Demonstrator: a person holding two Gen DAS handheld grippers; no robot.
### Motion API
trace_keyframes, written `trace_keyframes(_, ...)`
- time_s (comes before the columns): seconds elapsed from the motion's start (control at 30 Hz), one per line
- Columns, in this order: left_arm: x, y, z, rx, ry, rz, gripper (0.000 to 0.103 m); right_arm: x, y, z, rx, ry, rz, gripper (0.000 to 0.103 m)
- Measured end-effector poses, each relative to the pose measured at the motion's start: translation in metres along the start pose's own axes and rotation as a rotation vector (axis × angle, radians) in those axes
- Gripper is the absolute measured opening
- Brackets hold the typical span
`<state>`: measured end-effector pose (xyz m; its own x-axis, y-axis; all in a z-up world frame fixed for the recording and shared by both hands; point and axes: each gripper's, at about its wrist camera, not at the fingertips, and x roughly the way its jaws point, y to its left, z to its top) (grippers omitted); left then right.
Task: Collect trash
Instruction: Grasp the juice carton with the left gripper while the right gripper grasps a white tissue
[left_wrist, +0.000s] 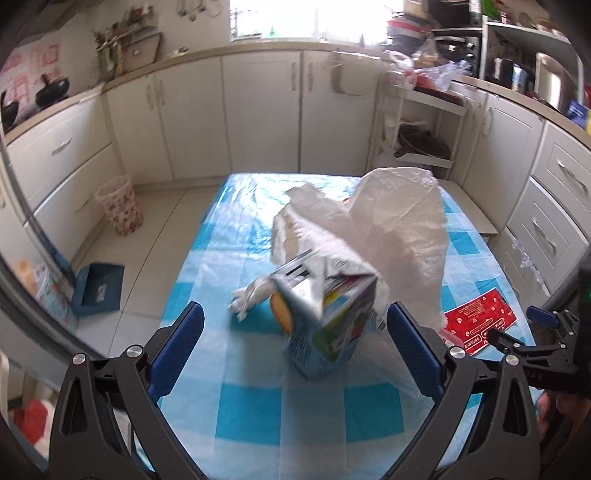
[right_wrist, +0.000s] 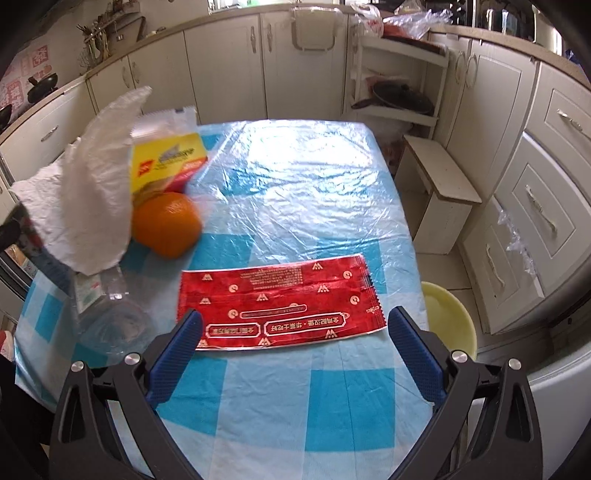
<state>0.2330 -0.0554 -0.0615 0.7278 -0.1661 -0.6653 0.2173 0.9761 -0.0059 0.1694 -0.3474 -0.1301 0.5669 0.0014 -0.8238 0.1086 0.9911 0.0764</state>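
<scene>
Several pieces remain uncollected: the red wrapper (right_wrist: 280, 304) lies flat on the counter (right_wrist: 295, 406) at twelve o'clock of the right gripper (right_wrist: 295, 345), whose fingers gape empty. The left gripper (left_wrist: 295, 339), equally wide and empty, faces a carton (left_wrist: 325, 317) at the white bag (left_wrist: 388, 229); an orange (right_wrist: 168, 223) sits beside.

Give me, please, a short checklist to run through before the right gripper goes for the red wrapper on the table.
1. Right gripper open: ok, jaws spread wide.
2. Red wrapper in line with it: ok, lies flat just ahead of the fingertips.
3. Wrapper free of other things: ok, the orange and clear plastic bottle sit apart from it.
4. Left gripper out of the way: ok, open, facing the carton.
5. White bag ready to take trash: cannot tell, its opening is not visible.
</scene>
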Motion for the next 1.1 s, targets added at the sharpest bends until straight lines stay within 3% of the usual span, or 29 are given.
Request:
trace_keyframes(0.1, 0.006, -0.013, 0.007, 0.059, -0.029, -0.035, 0.095, 0.013, 0.002, -0.001, -0.004, 0.038, 0.008, 0.096)
trace_keyframes(0.23, 0.024, -0.022, 0.006, 0.089, 0.0, -0.075, 0.095, 0.026, 0.008, -0.004, -0.036, 0.062, 0.016, 0.096)
trace_keyframes(0.27, 0.026, -0.024, 0.005, 0.089, 0.003, -0.085, 0.092, 0.026, 0.011, -0.005, -0.051, 0.053, 0.011, 0.095)
trace_keyframes(0.3, 0.028, -0.025, 0.004, 0.087, 0.013, -0.095, 0.08, 0.026, 0.014, -0.005, -0.063, 0.049, 0.019, 0.093)
trace_keyframes(0.33, 0.032, -0.024, 0.0, 0.082, 0.039, -0.105, 0.073, 0.025, 0.016, -0.005, -0.072, 0.046, 0.026, 0.088)
trace_keyframes(0.37, 0.034, -0.024, 0.0, 0.075, 0.054, -0.115, 0.058, 0.024, 0.018, -0.005, -0.082, 0.039, 0.035, 0.084)
trace_keyframes(0.4, 0.036, -0.022, -0.002, 0.067, 0.069, -0.121, 0.054, 0.022, 0.019, -0.005, -0.089, 0.034, 0.04, 0.078)
trace_keyframes(0.53, 0.032, -0.013, -0.009, 0.034, 0.098, -0.125, 0.053, 0.018, 0.021, -0.004, -0.09, 0.019, 0.058, 0.045)
trace_keyframes(0.63, 0.023, -0.008, -0.011, 0.022, 0.103, -0.135, 0.053, 0.018, 0.018, -0.004, -0.07, 0.015, 0.067, 0.036)
trace_keyframes(0.73, 0.02, -0.004, -0.014, 0.023, 0.114, -0.119, 0.061, 0.019, 0.013, -0.002, -0.052, 0.013, 0.086, 0.04)
trace_keyframes(0.77, 0.021, -0.003, -0.015, 0.02, 0.116, -0.109, 0.07, 0.02, 0.012, 0.0, -0.05, 0.013, 0.086, 0.047)
trace_keyframes(0.8, 0.022, -0.002, -0.016, 0.016, 0.116, -0.099, 0.075, 0.019, 0.011, 0.0, -0.048, 0.004, 0.069, 0.067)
trace_keyframes(0.83, 0.022, -0.001, -0.017, 0.014, 0.119, -0.095, 0.076, 0.016, 0.01, 0.002, -0.053, -0.017, 0.033, 0.078)
trace_keyframes(0.97, 0.023, -0.003, -0.021, 0.049, 0.11, -0.078, 0.079, 0.012, 0.008, 0.004, -0.077, -0.056, -0.09, 0.088)
trace_keyframes(1.03, 0.024, -0.006, -0.023, 0.068, 0.113, -0.082, 0.075, 0.025, 0.003, 0.002, -0.053, 0.004, -0.049, 0.088)
trace_keyframes(1.07, 0.025, -0.007, -0.023, 0.072, 0.119, -0.088, 0.059, 0.026, -0.001, 0.0, -0.019, -0.001, -0.009, 0.087)
trace_keyframes(1.1, 0.027, -0.008, -0.023, 0.075, 0.13, -0.094, 0.045, 0.025, 0.001, 0.001, -0.035, -0.004, -0.014, 0.079)
